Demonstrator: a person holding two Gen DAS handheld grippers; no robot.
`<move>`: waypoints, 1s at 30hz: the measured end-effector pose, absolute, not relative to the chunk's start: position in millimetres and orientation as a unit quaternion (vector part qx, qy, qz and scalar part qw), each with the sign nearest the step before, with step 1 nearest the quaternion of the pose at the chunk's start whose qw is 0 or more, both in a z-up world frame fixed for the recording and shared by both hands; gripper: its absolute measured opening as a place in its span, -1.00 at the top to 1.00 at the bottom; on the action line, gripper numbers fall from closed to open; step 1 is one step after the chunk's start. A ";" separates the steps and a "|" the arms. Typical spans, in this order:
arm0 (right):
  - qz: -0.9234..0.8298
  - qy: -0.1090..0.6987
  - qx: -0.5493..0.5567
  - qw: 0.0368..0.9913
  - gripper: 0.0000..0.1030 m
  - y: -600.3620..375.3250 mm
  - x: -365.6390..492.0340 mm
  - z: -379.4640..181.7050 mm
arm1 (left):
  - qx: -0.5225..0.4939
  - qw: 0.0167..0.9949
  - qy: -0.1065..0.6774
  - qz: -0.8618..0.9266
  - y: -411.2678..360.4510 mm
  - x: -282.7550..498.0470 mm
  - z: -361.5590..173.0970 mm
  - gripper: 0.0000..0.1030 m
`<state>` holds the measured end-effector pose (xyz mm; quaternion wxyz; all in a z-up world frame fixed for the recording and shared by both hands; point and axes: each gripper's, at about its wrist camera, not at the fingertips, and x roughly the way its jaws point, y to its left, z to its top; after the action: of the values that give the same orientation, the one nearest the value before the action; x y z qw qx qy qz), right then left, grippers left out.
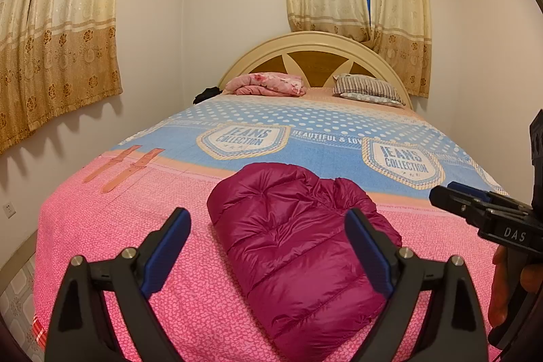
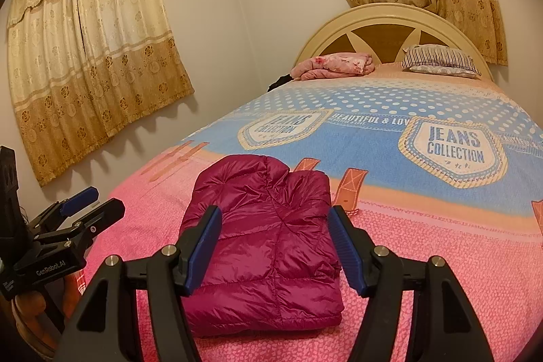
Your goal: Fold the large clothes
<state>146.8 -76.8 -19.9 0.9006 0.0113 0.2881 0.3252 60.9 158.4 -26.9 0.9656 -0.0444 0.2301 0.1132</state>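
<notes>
Bedroom with curtained windows; a bed under a pink-and-blue printed cover. Ahead of both tools lies the magenta down jacket, already a compact folded bundle, so folding appears essentially complete. Left tool and right tool stand wide open, holding nothing. The jacket's near edge is cut off in the left view.
</notes>
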 end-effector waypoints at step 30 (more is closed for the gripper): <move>0.333 0.276 0.013 0.901 -0.29 -73.7 139.5 -14.3 | -0.045 0.963 0.235 0.127 158.3 61.6 -21.0 -1.00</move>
<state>139.5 -73.7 -14.3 0.9014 0.0134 0.2759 0.3334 61.6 158.3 -21.0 0.9626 -0.0446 0.2352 0.1268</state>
